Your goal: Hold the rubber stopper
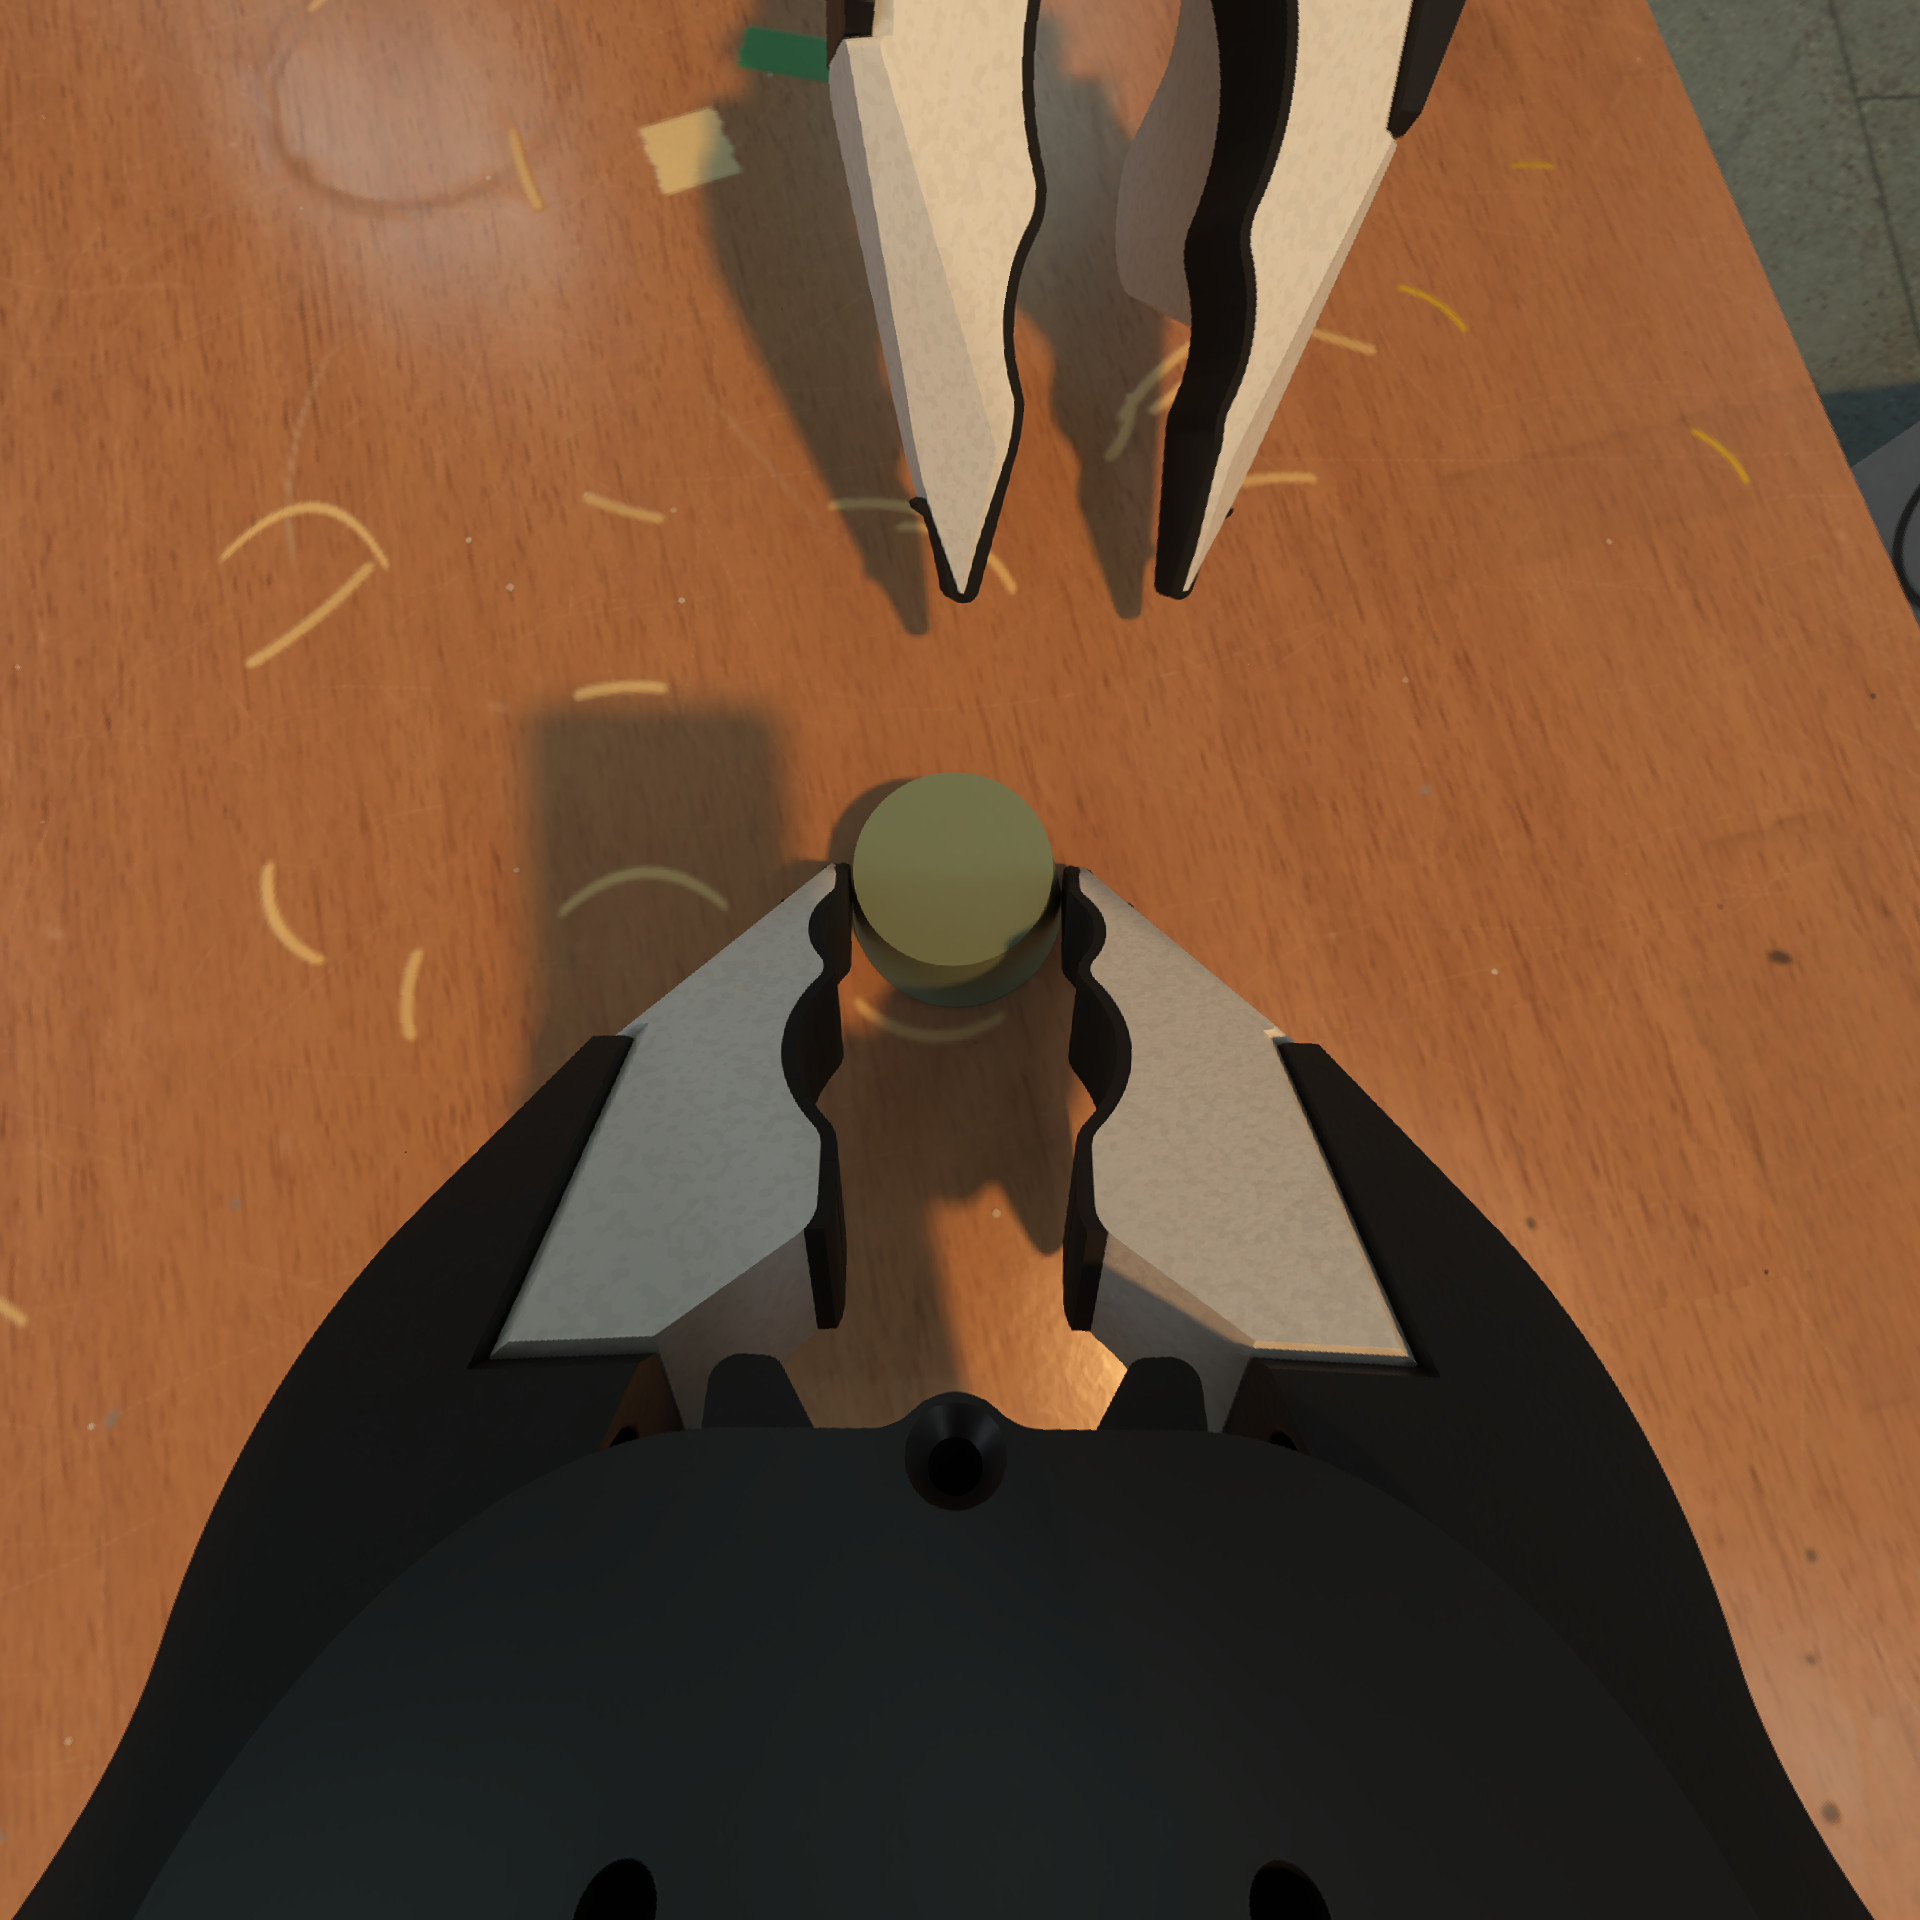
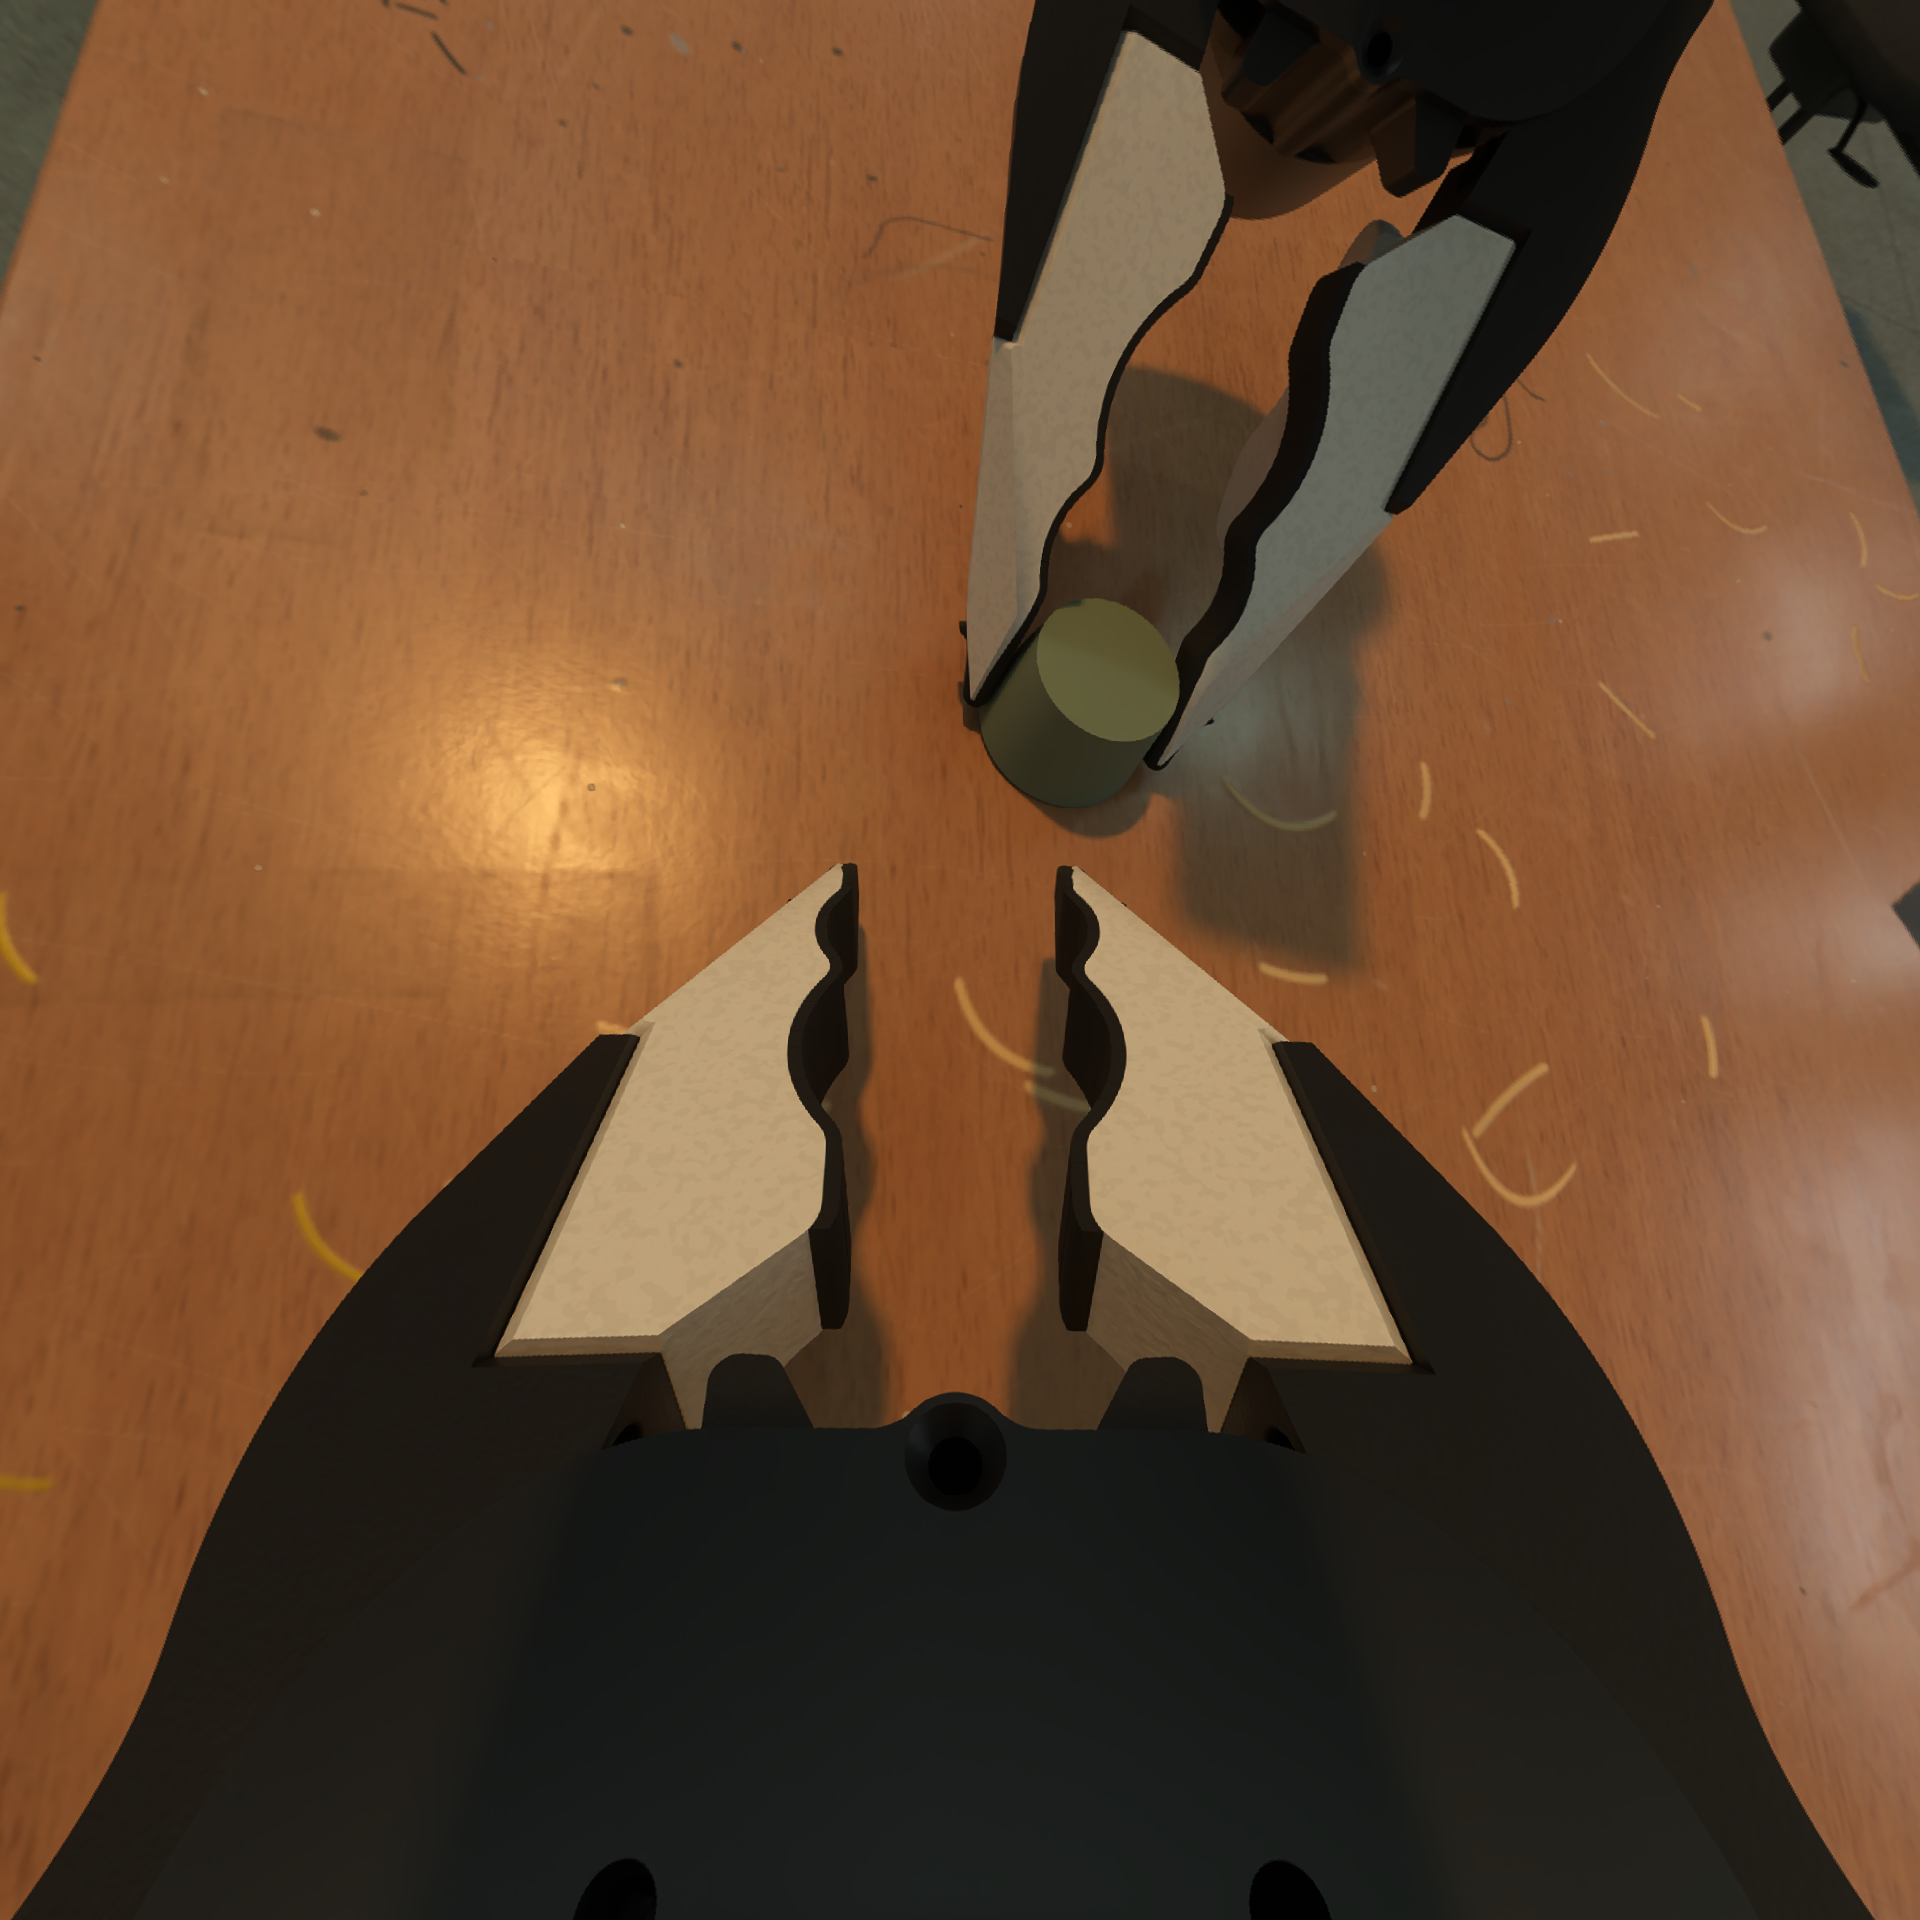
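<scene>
The left gripper (image 1: 954,883) pinches the smooth olive cylindrical stopper (image 1: 951,873) between wavy black pads; the right gripper (image 2: 956,883) gapes empty above the glossy wooden table (image 2: 468,520).

Warm, fairly bright light falls from above. A glare patch shines on the orange-brown wooden tabletop (image 2: 540,790), soft-edged shadows lie beside the grippers, and the edges bow, perhaps slightly blurred.

The left tool's (image 1: 953,883) tips hid the stopper's (image 1: 951,873) sides; a green scrap (image 1: 781,52) was half covered by the right tool (image 1: 1070,592).
</scene>
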Controlling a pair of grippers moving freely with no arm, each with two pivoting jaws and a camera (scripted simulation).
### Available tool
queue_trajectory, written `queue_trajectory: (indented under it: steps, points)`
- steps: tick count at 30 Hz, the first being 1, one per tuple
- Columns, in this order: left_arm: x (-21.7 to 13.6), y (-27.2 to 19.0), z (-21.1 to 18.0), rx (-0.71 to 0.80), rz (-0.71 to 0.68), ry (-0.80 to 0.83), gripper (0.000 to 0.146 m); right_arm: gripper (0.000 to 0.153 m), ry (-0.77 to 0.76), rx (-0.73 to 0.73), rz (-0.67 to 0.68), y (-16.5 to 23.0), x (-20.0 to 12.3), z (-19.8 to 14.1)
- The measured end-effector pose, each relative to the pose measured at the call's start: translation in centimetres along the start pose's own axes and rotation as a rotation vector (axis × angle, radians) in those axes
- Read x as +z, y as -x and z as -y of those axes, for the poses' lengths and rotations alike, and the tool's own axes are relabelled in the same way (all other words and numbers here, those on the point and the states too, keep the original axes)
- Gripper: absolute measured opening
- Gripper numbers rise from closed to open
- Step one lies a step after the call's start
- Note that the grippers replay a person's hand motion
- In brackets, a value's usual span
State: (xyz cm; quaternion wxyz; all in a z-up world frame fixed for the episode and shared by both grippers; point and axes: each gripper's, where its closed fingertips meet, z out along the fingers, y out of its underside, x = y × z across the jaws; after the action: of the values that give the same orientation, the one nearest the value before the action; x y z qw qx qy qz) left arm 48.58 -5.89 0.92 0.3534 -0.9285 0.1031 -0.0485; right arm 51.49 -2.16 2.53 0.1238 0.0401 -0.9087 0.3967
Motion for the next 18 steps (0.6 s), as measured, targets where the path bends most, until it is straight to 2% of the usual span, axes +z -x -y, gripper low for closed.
queue_trajectory:
  steps: [11,18]
  points:
    - [0.0,0.0,0.0,0.0,0.0,0.0,0.04,0.035,0.015,0.009,-0.026,-0.14,0.13,-0.09]
    - [0.0,0.0,0.0,-0.002,0.002,0.0,0.04,0.047,-0.02,0.002,-0.025,-0.06,0.05,0.04]
